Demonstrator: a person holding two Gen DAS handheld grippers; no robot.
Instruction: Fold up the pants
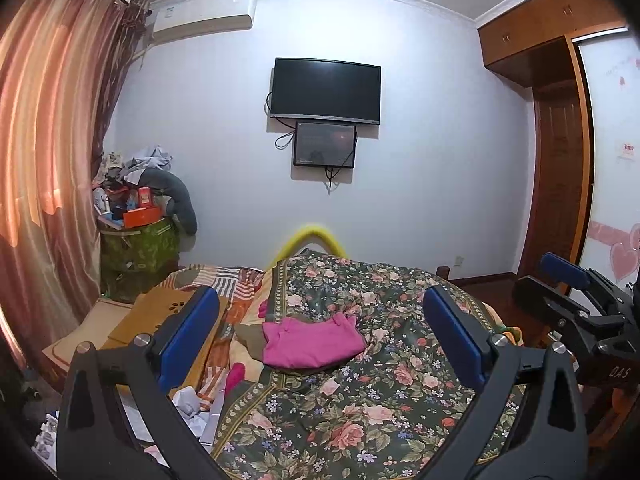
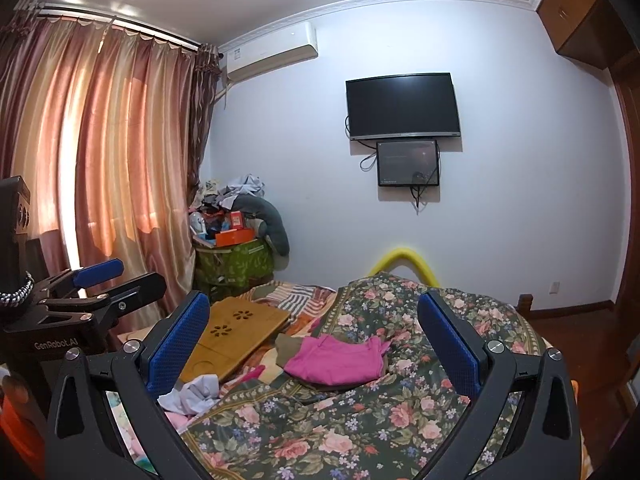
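Note:
Pink pants (image 1: 310, 342) lie folded in a flat bundle on the floral quilt (image 1: 360, 400) in the middle of the bed; they also show in the right wrist view (image 2: 334, 362). An olive-brown garment (image 2: 289, 346) peeks out under their left side. My left gripper (image 1: 320, 328) is open, held above the bed short of the pants, holding nothing. My right gripper (image 2: 314, 330) is open and empty too, at a similar height. Each gripper shows at the edge of the other's view: the right one (image 1: 576, 292), the left one (image 2: 100, 284).
A wooden lap tray (image 2: 232, 332) lies on the bed's left side, with crumpled white cloth (image 2: 196, 394) near it. A green hamper piled with clutter (image 2: 234, 256) stands by the curtain. A TV (image 2: 402, 106) hangs on the far wall. A wardrobe (image 1: 560, 152) is at right.

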